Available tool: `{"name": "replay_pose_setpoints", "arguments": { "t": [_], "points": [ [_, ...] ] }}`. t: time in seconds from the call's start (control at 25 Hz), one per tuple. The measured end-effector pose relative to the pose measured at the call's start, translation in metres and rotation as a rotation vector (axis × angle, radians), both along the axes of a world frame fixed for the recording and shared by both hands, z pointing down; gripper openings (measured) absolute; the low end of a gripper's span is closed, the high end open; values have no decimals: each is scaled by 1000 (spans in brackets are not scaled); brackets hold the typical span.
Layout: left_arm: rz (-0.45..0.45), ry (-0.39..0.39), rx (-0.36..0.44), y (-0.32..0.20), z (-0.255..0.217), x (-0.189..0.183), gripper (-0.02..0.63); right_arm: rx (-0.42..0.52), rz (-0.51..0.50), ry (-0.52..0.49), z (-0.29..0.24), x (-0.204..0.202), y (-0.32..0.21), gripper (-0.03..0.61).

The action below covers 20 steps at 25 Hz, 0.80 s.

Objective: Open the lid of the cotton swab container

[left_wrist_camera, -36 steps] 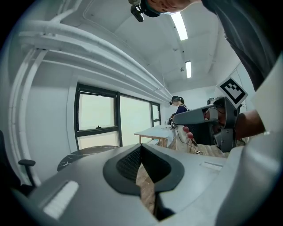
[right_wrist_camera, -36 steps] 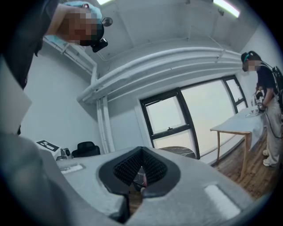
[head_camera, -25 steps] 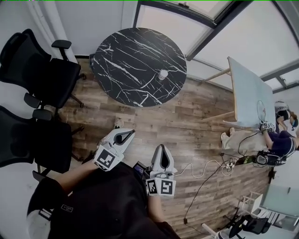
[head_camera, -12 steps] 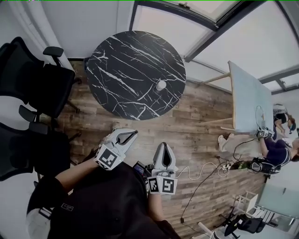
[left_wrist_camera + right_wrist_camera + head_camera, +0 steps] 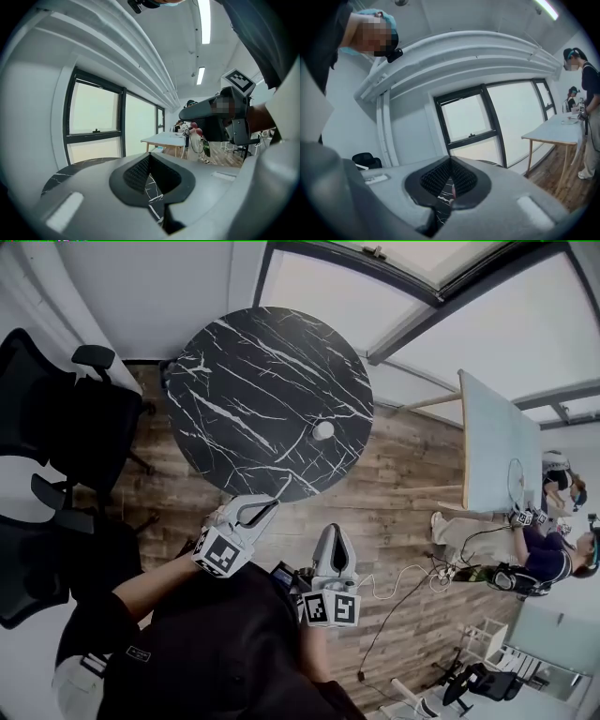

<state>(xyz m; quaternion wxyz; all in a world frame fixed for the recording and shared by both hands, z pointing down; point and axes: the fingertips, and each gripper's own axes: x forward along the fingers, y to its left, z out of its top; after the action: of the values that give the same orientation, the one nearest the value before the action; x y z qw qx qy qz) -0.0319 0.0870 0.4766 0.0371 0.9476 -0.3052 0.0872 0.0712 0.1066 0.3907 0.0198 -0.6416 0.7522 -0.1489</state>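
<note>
Ok, head view: left hand-held gripper (image 5: 265, 508) out in front of me, tip at the near edge of the round black marble worktop (image 5: 244, 371). Right hand-held gripper (image 5: 335, 532) beside it, over the wood floor (image 5: 403, 474), short of that edge. Both empty, jaws pressed together. Each gripper view shows the ribbed pads meeting w/ nothing btwn them, only a thin slit below w/ marble veins showing through.

Cotton swab container (image 5: 323, 430): small white thing standing on the worktop, close to its right edge, well apart from both grippers. Too small here to make out a lid, or whether it's open or closed. Left gripper view doesn't show it at all; my own gripper body blocks most of the worktop, just a sliver at the left. Right gripper view: a pale speck in the slit under the pads, can't tell what it is.

Left of the worktop, black office chairs (image 5: 75, 418), partly cut off by the frame. Far right, a pale table (image 5: 487, 437) seen at a steep angle, people (image 5: 548, 545) next to it, tiny & warped by the lens. White cable (image 5: 403, 576) trailing on the floor. My torso hides everything below the grippers. In the left gripper view the right one's marker cube (image 5: 239, 82) pokes in at upper right, rest of it dark & part-blurred.
</note>
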Motion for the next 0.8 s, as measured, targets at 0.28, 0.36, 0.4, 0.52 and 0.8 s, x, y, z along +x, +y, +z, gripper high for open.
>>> {"name": "replay_pose_setpoints", "arguments": {
  "t": [0.28, 0.36, 0.4, 0.52, 0.8],
  "points": [
    [3, -2, 37, -46, 7, -12, 2, 2, 41, 47, 1, 4, -31, -5],
    [-10, 0, 33, -53, 6, -17, 2, -10, 47, 50, 9, 7, -36, -5],
    [-16, -1, 30, -57, 7, -18, 2, -16, 47, 51, 13, 8, -39, -5],
    [-23, -6, 22, -68, 11, -18, 2, -25, 38, 51, 23, 14, -53, -5],
    [-42, -40, 4, -94, 31, 0, 2, -22, 25, 36, 39, 30, -87, -5]
  ]
}}
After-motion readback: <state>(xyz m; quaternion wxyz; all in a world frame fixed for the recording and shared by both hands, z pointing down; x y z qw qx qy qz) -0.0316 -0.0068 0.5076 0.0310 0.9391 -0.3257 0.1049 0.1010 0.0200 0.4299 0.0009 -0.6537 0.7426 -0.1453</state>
